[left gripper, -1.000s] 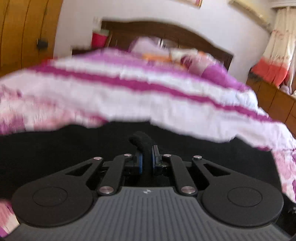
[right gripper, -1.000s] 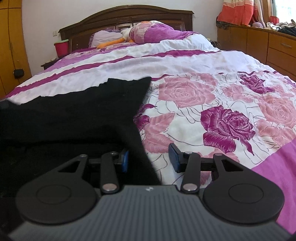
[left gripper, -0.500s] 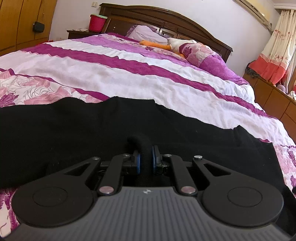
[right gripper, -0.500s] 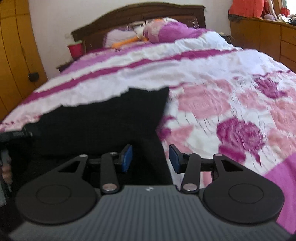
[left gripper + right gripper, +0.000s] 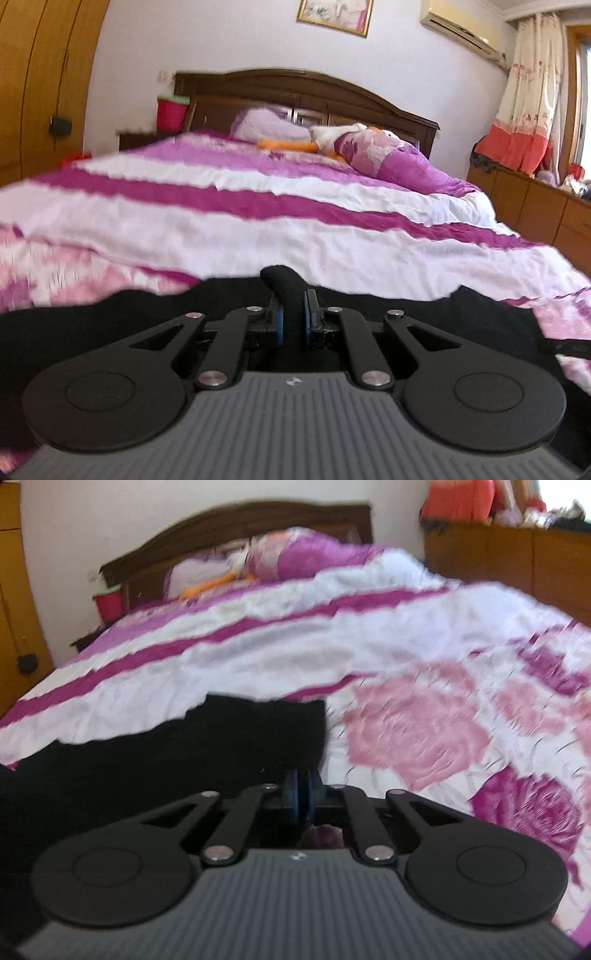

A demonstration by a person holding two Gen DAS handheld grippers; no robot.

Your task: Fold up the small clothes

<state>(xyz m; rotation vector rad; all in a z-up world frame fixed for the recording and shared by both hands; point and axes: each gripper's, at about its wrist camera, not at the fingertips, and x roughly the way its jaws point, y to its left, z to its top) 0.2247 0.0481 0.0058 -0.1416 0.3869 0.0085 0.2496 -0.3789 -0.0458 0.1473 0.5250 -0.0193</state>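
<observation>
Left wrist view shows us a bed [image 5: 332,236] under a purple-striped and rose-printed quilt, and across its near end lies the black garment [image 5: 92,332], spread wide from left to right. Right wrist view shows the same black garment [image 5: 147,768] with its far right corner squared off against the rose print. We judge the cloth soft, light and limp: it sags to the quilt's contours and will drape rather than hold a shape, so a fold needs both ends carried together. It looks matte, not slippery, and in no way fragile. Left gripper [image 5: 291,323] has its pads drawn close and pinching a raised tuck of the black cloth, which bulges up just beyond the tips. Right gripper [image 5: 303,794] has just been closing, and its blue pads now stand pressed together at the garment's right edge; the view is blurred, but dark cloth appears caught between them, so we judge this a grip. We consider edges and corners the proper holds, one per gripper, well apart. A thin pinch may slip out, in our judgement, if the cloth is pulled taut.
</observation>
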